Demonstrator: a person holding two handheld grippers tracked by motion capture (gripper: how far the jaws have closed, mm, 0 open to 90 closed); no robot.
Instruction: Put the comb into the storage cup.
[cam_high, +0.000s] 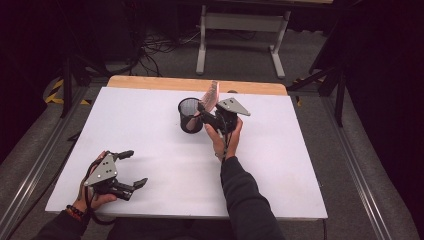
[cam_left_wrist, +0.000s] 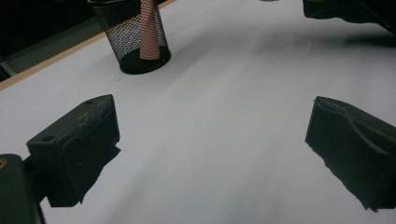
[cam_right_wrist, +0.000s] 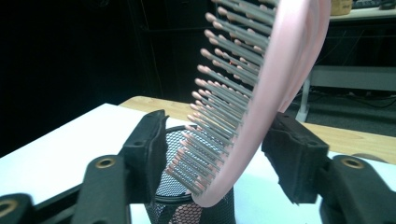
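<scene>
white table, grey frame behind

My right gripper meets the pink brush at the mesh cup, bench centre; my left gripper waits at seven o'clock.

The pink hairbrush stands tilted with its handle down in the black mesh cup, bristles bared, near the white table's far edge.

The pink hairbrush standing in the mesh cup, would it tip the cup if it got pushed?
Probably. The pink hairbrush leans out well above the mesh cup, so a sideways push has leverage. The cup looks light, being open wire mesh. The brush itself seems stiff, holding its curve.
</scene>
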